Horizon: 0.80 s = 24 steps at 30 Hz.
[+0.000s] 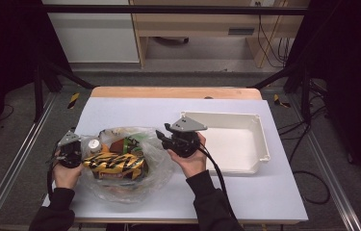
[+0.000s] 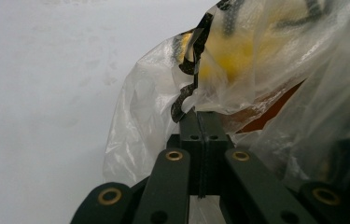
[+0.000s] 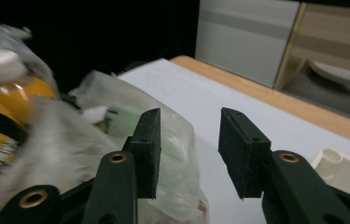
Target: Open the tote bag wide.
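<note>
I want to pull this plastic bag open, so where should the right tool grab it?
Probably the loose, crinkled rim of the plastic bag on the side facing the white tray. It rises free of the snacks, right before the open right tool. Come from the tray side; the left tool pinches the opposite edge.

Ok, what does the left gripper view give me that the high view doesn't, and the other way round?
Left gripper view alone: the left gripper seen close up, its jaws shut on a fold of the clear plastic bag.

High view alone: the white tray to the right of the bag, the right gripper at the bag's right edge, and both hands.

Both: the bag on the white table, with the yellow and black packet inside.
</note>
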Each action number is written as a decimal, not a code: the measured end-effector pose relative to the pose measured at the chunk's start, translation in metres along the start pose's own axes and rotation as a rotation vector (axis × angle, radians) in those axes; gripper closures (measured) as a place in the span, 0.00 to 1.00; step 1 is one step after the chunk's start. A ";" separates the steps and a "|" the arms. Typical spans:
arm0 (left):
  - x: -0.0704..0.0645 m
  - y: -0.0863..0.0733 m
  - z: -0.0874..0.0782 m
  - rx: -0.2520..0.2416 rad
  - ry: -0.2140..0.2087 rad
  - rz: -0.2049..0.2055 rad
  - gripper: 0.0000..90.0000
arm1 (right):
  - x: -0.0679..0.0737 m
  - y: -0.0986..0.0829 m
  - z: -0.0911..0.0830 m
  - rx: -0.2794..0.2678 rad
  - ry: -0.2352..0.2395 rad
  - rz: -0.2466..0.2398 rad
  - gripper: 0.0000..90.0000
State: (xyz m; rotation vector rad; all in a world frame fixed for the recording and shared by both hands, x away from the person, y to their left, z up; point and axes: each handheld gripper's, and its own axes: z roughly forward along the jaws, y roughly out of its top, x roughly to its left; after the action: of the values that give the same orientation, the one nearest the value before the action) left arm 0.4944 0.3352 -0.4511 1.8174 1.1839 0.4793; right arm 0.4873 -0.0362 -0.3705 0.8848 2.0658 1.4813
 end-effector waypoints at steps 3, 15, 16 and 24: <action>0.000 -0.001 -0.002 -0.009 -0.008 -0.002 1.00 | 0.005 0.011 -0.014 -0.059 0.032 -0.008 0.65; 0.003 -0.001 -0.010 -0.047 -0.021 -0.017 1.00 | 0.033 -0.005 0.024 0.165 0.029 -0.183 0.51; 0.003 -0.001 -0.010 -0.049 -0.021 -0.019 1.00 | 0.031 -0.009 0.027 0.182 0.025 -0.177 0.53; 0.003 -0.001 -0.012 -0.057 -0.019 -0.023 1.00 | 0.021 -0.026 0.032 0.268 0.046 -0.139 0.88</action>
State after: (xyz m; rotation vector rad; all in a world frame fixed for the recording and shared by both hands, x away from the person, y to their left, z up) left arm 0.4872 0.3431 -0.4458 1.7542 1.1657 0.4771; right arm 0.4881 -0.0053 -0.4056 0.7900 2.3460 1.1818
